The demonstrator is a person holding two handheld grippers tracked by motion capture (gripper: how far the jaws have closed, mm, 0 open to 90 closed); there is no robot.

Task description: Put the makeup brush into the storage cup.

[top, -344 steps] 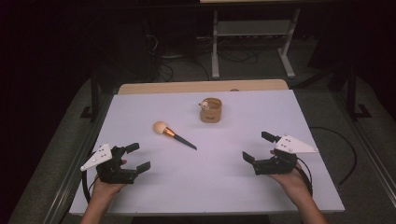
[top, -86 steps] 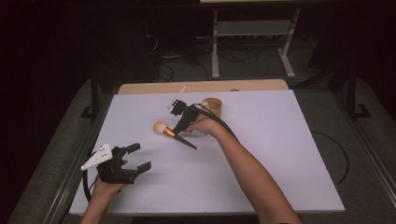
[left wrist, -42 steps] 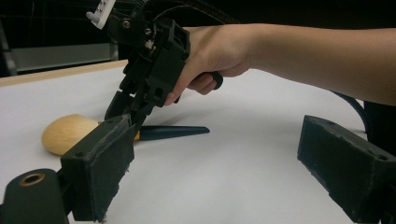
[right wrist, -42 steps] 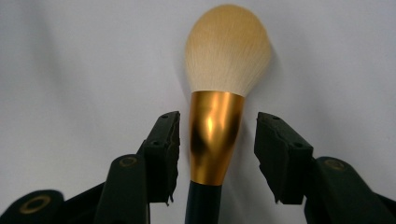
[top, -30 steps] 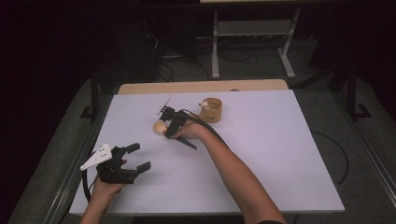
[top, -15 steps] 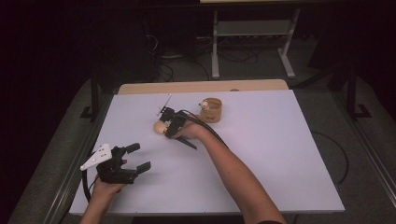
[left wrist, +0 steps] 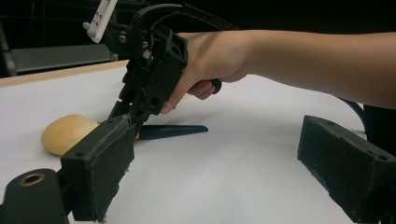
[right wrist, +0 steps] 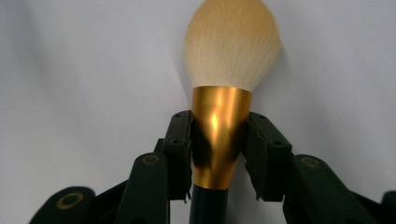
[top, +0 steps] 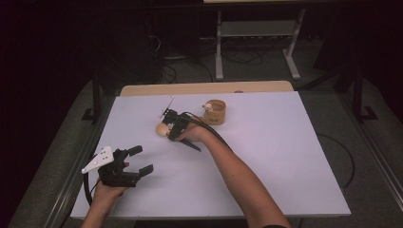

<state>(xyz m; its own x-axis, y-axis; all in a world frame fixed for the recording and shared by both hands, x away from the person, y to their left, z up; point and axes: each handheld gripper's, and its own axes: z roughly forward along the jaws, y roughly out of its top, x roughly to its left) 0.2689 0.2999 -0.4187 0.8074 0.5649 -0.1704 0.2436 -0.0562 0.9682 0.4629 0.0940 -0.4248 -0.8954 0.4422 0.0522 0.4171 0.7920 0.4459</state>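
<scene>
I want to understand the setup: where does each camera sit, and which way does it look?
High view: above the table, looking forward and down; both forearms and tongs.
Left gripper view: on the left tongs, facing the right hand.
Right gripper view: on the right tongs, pads pressing the brush ferrule.
All three share the makeup brush.

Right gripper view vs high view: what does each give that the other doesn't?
The right gripper view alone gives the grip: the right gripper has both pads pressed on the makeup brush's gold ferrule, bristles pointing away over the white table.

The high view alone gives the layout: the left gripper resting open near the table's near left corner, and the small wooden cup beyond the brush.

Shared: the right gripper shut on the brush, and the white tabletop under it.
</scene>
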